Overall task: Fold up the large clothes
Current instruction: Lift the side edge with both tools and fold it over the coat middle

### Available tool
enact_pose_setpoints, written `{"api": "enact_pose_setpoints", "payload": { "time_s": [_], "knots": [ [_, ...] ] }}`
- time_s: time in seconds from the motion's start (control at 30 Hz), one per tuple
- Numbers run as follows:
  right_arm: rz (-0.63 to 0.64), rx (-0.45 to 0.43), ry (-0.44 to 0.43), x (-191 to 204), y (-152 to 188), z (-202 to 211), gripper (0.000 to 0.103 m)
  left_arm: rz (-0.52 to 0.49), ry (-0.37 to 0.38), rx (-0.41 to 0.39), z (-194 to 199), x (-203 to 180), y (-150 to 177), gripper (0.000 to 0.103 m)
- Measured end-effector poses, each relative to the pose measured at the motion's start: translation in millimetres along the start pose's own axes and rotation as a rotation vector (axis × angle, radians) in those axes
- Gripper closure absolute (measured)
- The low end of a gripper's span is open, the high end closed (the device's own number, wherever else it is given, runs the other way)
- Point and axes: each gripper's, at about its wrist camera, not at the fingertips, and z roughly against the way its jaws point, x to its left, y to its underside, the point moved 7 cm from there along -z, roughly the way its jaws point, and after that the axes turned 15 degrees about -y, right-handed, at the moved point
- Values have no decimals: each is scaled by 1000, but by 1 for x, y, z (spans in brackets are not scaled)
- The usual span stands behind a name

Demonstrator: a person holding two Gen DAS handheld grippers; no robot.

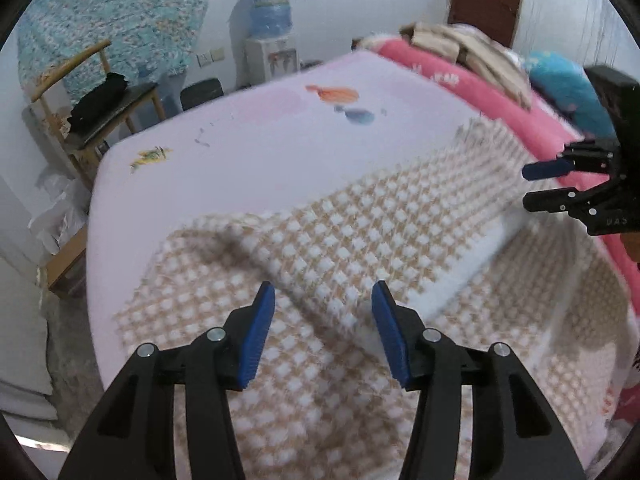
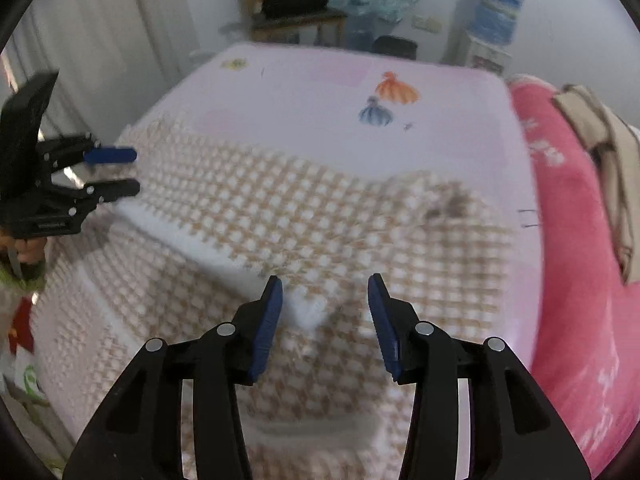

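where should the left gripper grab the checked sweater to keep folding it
Best bet is the raised fold ridge of the checked sweater, just ahead of the left gripper. It stands proud of the bed sheet while the rest lies flat. Come straight down from above with the open jaws straddling the ridge, so both pads can close on doubled cloth.

A: How is the scene lit?
B: Evenly and softly, moderately bright, with a cool cast. Shadows are faint; one dark crease-shadow lies on the checked blanket (image 1: 320, 240).

A: And sharpness?
B: Both views show motion blur: the blanket's pattern smears, and the bed (image 2: 320, 92) prints are soft. Fisheye distortion bows the bed's edges, and a black vignette rings every corner.
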Motion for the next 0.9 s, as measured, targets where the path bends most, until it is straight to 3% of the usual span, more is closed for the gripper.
{"api": "enact_pose_setpoints", "payload": {
  "time_s": [0.17,0.23,0.3,0.37,0.5,0.63,0.73,0.8,0.9],
  "knots": [
    [-13,-97,-62,17,-23,11,60,41,61,-83,18,-11,-22,54],
    [-3,-77,-54,23,-24,-5,60,26,66,-68,11,-24,-24,54],
    [13,-29,7,22,-16,-28,60,-20,37,-34,-2,-38,-18,54],
    [-13,23,21,15,-4,-45,60,-66,3,41,-25,-48,-3,54],
    [16,29,40,22,-10,-38,60,-24,46,25,-16,-39,-5,54],
    [44,-38,68,22,-45,-31,60,38,65,-43,-7,-21,-29,54],
    [16,-53,36,10,-60,-47,60,88,46,-4,-24,-13,-38,54],
    [-22,-2,32,-7,-57,-69,60,90,24,56,-48,-12,-38,54],
    [-65,-9,-17,-13,-54,-71,60,105,44,58,-48,-10,-35,54]
  ]
}}
